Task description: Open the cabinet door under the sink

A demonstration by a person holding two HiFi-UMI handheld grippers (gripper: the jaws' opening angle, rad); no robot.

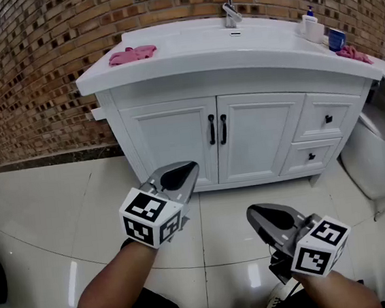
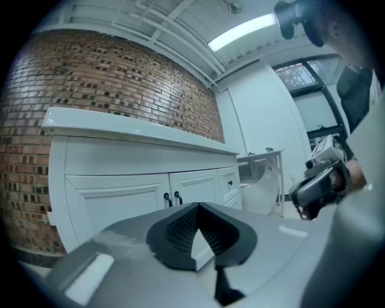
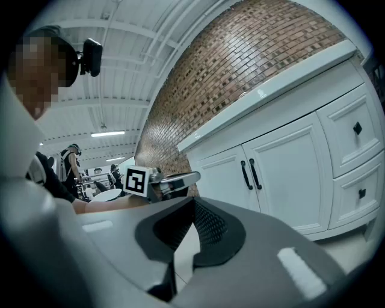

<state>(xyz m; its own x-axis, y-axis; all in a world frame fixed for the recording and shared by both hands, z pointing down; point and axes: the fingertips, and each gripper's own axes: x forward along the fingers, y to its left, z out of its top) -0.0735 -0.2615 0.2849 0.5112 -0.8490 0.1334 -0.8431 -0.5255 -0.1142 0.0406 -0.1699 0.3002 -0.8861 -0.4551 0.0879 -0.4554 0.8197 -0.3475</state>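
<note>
Head view: a white vanity (image 1: 137,87) stands against the brick wall (image 1: 26,71) at 12 o'clock. The two cabinet doors (image 1: 174,141) under its sink are both shut, and their black handles (image 1: 212,129) hang side by side at the middle seam. Two drawers (image 1: 325,117) sit at 3 o'clock of the doors. On the counter (image 1: 189,58) a pink cloth (image 1: 132,54) lies at 10 o'clock, and the faucet (image 1: 226,3) rises at 12 o'clock. The left gripper (image 1: 192,165) is held at 7 o'clock over the tiled floor (image 1: 41,213), pointing towards 1 o'clock. It is near the doors but apart from them. The right gripper (image 1: 250,211) is at 5 o'clock and points towards 10 o'clock.

Left gripper view: the fingers (image 2: 177,231) meet at their tips with nothing held between them. The shut doors and handles lie just past the tips at 12 o'clock. The other gripper shows at 3 o'clock.

Right gripper view: the fingers (image 3: 207,225) are likewise closed tip to tip and empty. The doors and handles stand at 2 o'clock, well apart from the tips.
</note>
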